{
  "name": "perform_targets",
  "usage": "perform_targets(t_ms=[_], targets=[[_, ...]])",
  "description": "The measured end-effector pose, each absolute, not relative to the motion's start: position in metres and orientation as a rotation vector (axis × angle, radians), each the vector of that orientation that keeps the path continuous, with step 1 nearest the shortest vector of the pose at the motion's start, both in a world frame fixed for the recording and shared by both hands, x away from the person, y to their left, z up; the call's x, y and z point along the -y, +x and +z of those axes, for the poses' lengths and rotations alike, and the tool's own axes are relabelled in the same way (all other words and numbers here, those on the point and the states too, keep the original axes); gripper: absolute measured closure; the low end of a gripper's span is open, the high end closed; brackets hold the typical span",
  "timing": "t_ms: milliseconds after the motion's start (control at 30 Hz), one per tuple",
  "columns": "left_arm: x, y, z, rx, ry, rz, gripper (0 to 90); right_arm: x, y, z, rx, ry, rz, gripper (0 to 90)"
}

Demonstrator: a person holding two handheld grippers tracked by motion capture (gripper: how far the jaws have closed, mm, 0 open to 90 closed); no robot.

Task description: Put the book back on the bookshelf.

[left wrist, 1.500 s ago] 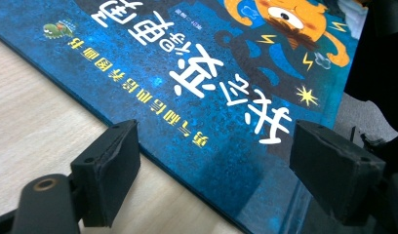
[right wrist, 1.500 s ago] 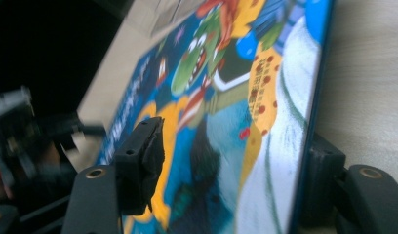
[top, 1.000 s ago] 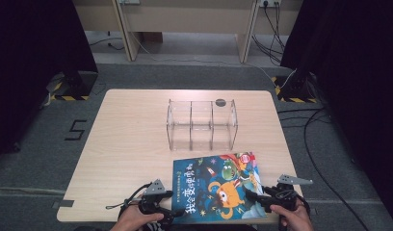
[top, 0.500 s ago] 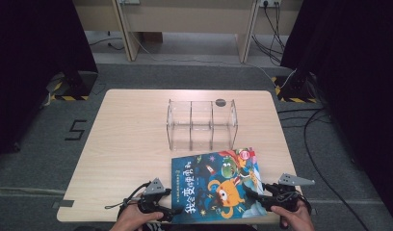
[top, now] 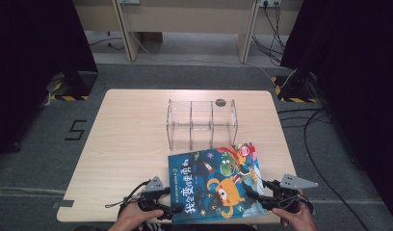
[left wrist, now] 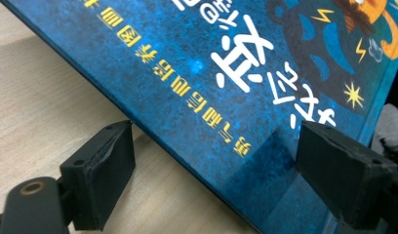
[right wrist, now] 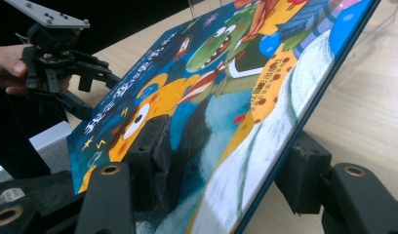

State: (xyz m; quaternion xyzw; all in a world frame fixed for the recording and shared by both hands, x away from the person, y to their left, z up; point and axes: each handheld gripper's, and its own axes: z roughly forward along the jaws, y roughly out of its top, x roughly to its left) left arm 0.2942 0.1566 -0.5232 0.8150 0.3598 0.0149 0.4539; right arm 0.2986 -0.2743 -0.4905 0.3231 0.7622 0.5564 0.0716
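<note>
While each claw pinches a near corner, the picture book [top: 215, 184] lies tilted, long axis running toward the clear rack [top: 202, 124].

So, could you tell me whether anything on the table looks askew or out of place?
The picture book sits skewed to the table edge, its near end lifted and gripped between the left gripper and right gripper. The clear organiser stands straight.
</note>
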Motion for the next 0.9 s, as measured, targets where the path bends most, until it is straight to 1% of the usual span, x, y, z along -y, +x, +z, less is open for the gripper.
perform_targets(t_ms=[100, 133, 233, 300, 433, 567, 600, 633, 900], targets=[[-0.155, 0.299, -0.524, -0.885, 2.001, 0.021, 14.4, 0.275, 0.299, -0.491, -2.293, 0.974, 1.675, 44.0], [-0.153, 0.301, -0.522, -0.893, 1.999, -0.003, 16.6, 0.275, 0.3, -0.493, -2.295, 0.989, 1.674, 44.0], [-0.153, 0.303, -0.52, -0.925, 2.001, -0.012, 21.2, 0.275, 0.3, -0.494, -2.299, 1.013, 1.678, 44.0], [-0.156, 0.306, -0.519, -0.973, 1.976, -0.045, 26.8, 0.276, 0.303, -0.498, -2.313, 1.068, 1.664, 43.7], [-0.158, 0.307, -0.519, -0.981, 1.964, -0.044, 31.2, 0.277, 0.305, -0.503, -2.331, 1.13, 1.65, 43.5], [-0.16, 0.305, -0.515, -0.972, 1.925, -0.027, 42.1, 0.277, 0.307, -0.51, -2.368, 1.22, 1.596, 42.8], [-0.161, 0.305, -0.515, -0.972, 1.906, -0.034, 42.1, 0.277, 0.308, -0.512, -2.375, 1.233, 1.58, 42.5], [-0.161, 0.305, -0.515, -0.97, 1.887, -0.043, 45.5, 0.277, 0.309, -0.515, -2.388, 1.251, 1.558, 41.9], [-0.163, 0.306, -0.513, -0.95, 1.841, -0.075, 49.1, 0.278, 0.312, -0.518, -2.404, 1.263, 1.554, 41.6]])
